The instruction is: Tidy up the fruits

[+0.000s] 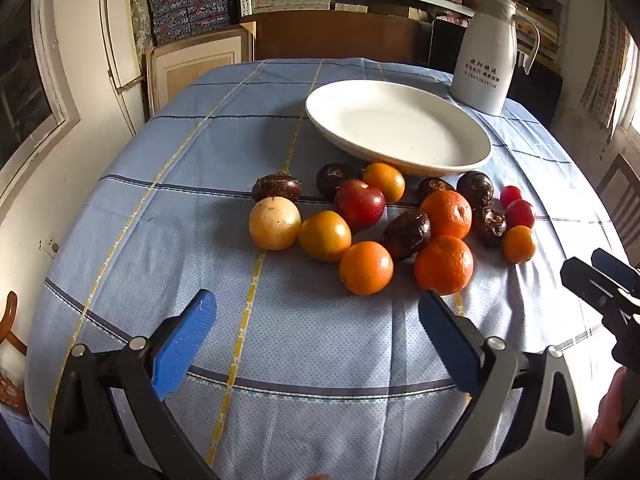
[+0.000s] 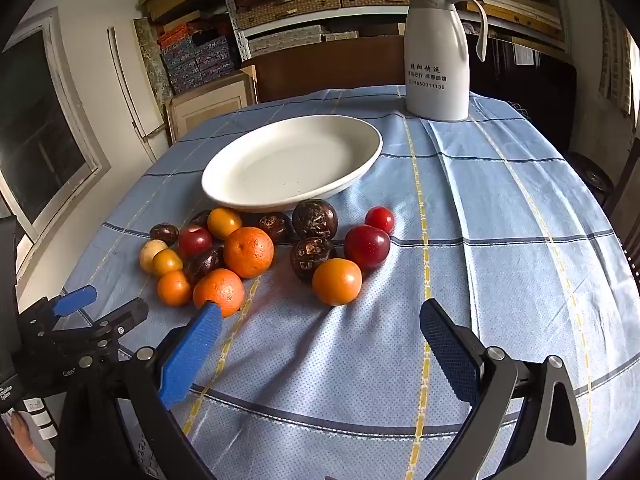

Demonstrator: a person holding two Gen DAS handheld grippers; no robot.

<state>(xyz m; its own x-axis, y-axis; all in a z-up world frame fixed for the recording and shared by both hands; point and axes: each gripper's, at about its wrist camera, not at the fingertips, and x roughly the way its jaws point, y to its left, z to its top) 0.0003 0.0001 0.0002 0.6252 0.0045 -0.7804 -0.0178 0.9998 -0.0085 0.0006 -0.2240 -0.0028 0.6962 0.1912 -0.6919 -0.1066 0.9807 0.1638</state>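
Currently on my blue checked tablecloth (image 2: 500, 208), largest first: white jug (image 2: 437, 52) at the far edge; white plate (image 2: 292, 160), bare; fruits (image 1: 384, 220) clustered loose just before the plate, oranges, red and dark ones touching. My left gripper (image 1: 316, 320) and right gripper (image 2: 320, 328) hover nearside, jaws apart, holding nothing.

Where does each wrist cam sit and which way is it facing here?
Left wrist: sits behind the open left gripper, low over the blue checked tablecloth, facing the loose pile of fruit and the empty white oval plate; the right gripper and a bit of hand show at the right edge.
Right wrist: sits behind the open right gripper, facing the same table from further right; the left gripper shows at the left edge.
Shared: fruit, plate, tablecloth, white thermos jug.
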